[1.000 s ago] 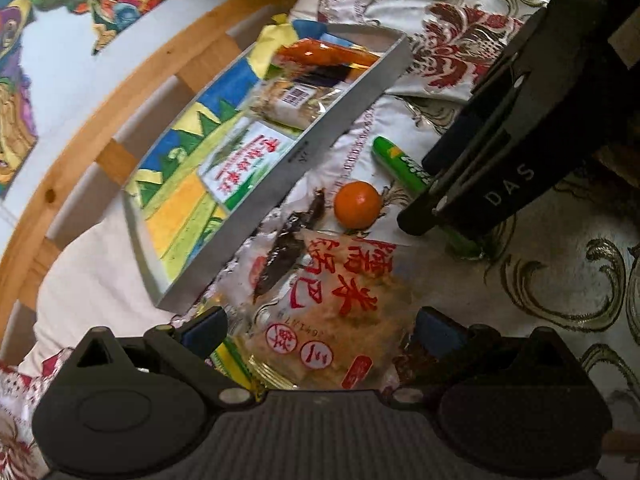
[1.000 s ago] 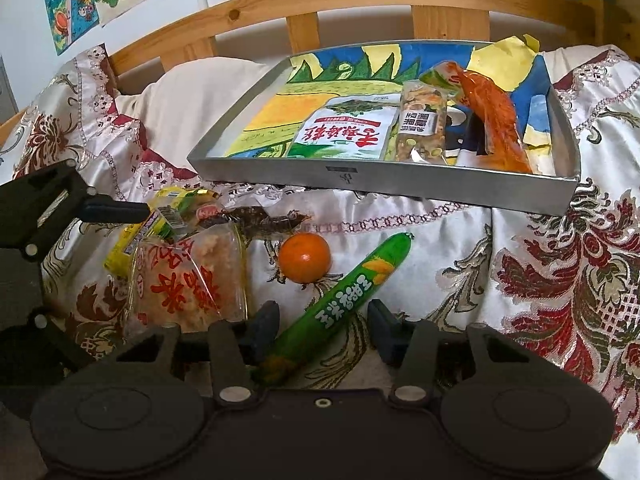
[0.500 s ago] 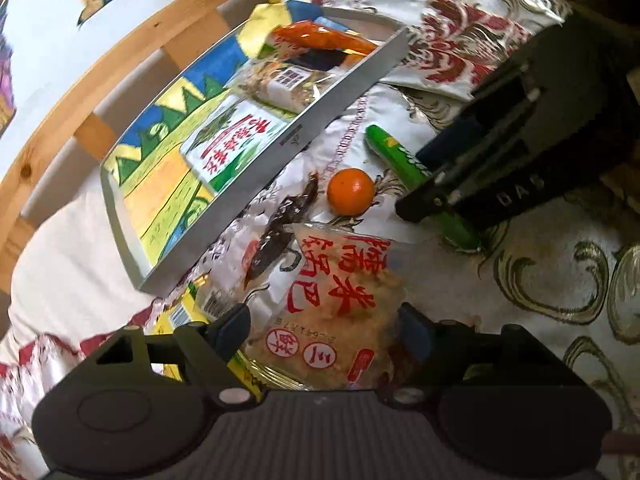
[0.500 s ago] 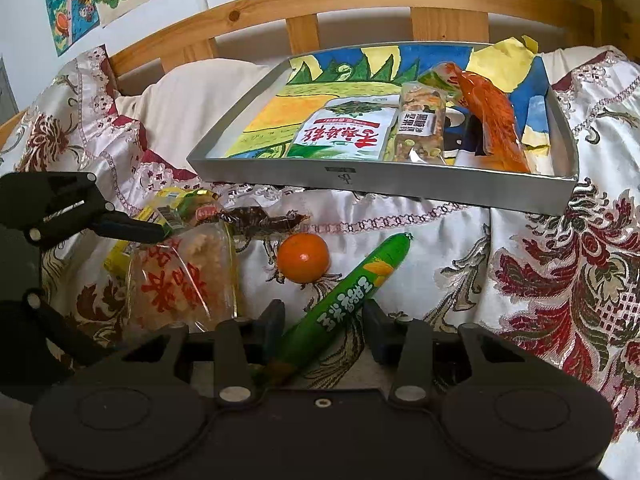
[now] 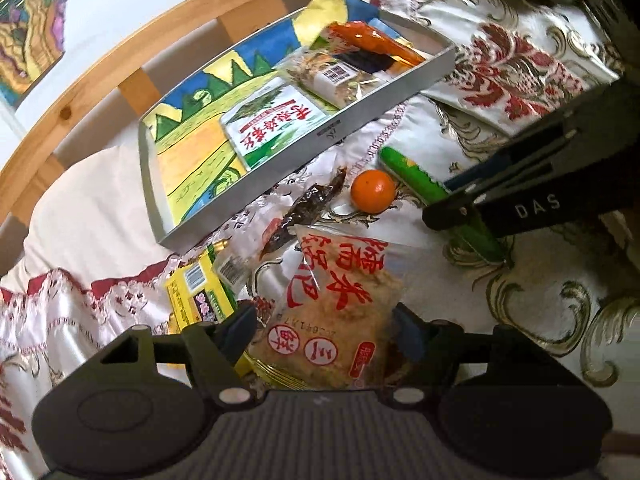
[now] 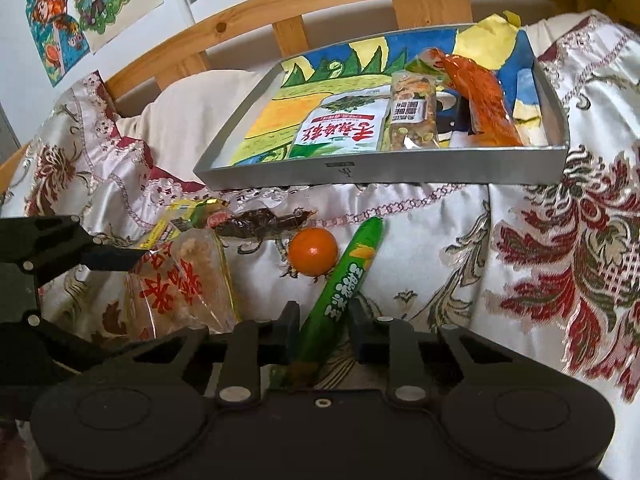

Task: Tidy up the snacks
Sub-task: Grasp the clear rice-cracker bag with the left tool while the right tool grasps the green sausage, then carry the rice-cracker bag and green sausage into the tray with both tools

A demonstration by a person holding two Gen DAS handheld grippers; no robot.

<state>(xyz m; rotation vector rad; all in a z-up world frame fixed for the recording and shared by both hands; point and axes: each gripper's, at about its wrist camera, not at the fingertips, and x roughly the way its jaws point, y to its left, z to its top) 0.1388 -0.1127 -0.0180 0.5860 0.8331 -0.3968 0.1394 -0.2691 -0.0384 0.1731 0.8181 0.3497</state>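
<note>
A clear rice-cracker packet with red characters (image 5: pixel 340 300) (image 6: pixel 180 280) lies on the bedspread between the pads of my left gripper (image 5: pixel 324 328). Its jaws are closing and press the packet's sides. My right gripper (image 6: pixel 325 330) is closing on the near end of a green corn-sausage stick (image 6: pixel 352 272) (image 5: pixel 412 178), and its pads touch the stick. An orange (image 6: pixel 313 252) (image 5: pixel 373 191), a dark dried snack (image 6: pixel 260 226) and a yellow packet (image 5: pixel 196 292) lie loose nearby. Behind them the grey tray (image 6: pixel 380 172) (image 5: pixel 360 120) holds a green-white packet (image 6: pixel 340 132), a nut packet (image 6: pixel 414 120) and an orange-red packet (image 6: pixel 480 104).
The tray rests on a patterned bedspread (image 6: pixel 560 260) in front of a cream pillow (image 6: pixel 180 108). A wooden headboard (image 6: pixel 320 4) runs behind it, with drawings on the wall (image 6: pixel 80 12). The tray's left half shows a bare painted floor.
Both grippers' jaws have narrowed. The left pads now squeeze the cracker packet, which looks narrower. The green stick has swung more upright between the right pads.
</note>
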